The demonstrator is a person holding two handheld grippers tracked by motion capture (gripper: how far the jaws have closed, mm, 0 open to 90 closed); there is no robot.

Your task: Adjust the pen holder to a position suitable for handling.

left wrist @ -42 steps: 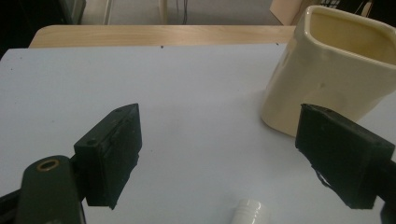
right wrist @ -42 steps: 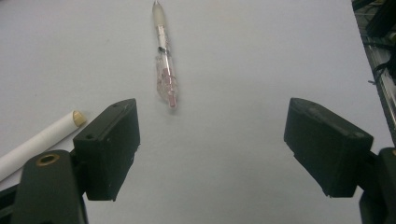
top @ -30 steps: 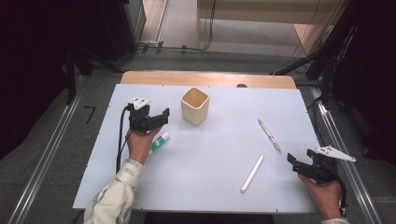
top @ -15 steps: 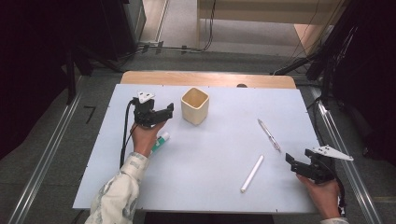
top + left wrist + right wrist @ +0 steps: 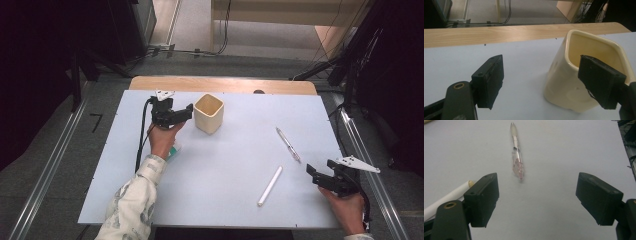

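- A cream, square-mouthed cup (image 5: 208, 113) stands upright and empty near the far edge of the pale desk (image 5: 225, 200); its glazed walls taper to a rounded base and nothing lies inside it, so the tidying of pens into it looks barely begun
- The left claw (image 5: 189, 111) hovers just beside the cup, jaws spread wide and gripping nothing; in the left gripper view one jaw stands in front of the cup's rim (image 5: 596, 42), the other well clear over bare desk
- A clear pen with pinkish inner parts (image 5: 516, 157) lies flat on the desk ahead of the right claw (image 5: 311, 172), whose jaws are also spread wide and empty
- A white marker (image 5: 270, 185) rests near the front edge, apart from the pen and well away from the cup
- A small teal-and-white object (image 5: 173, 151) peeks out beside the left hand (image 5: 161, 140), too hidden to identify
- All writing tools remain on the desk; every pick-up and drop seems yet to come
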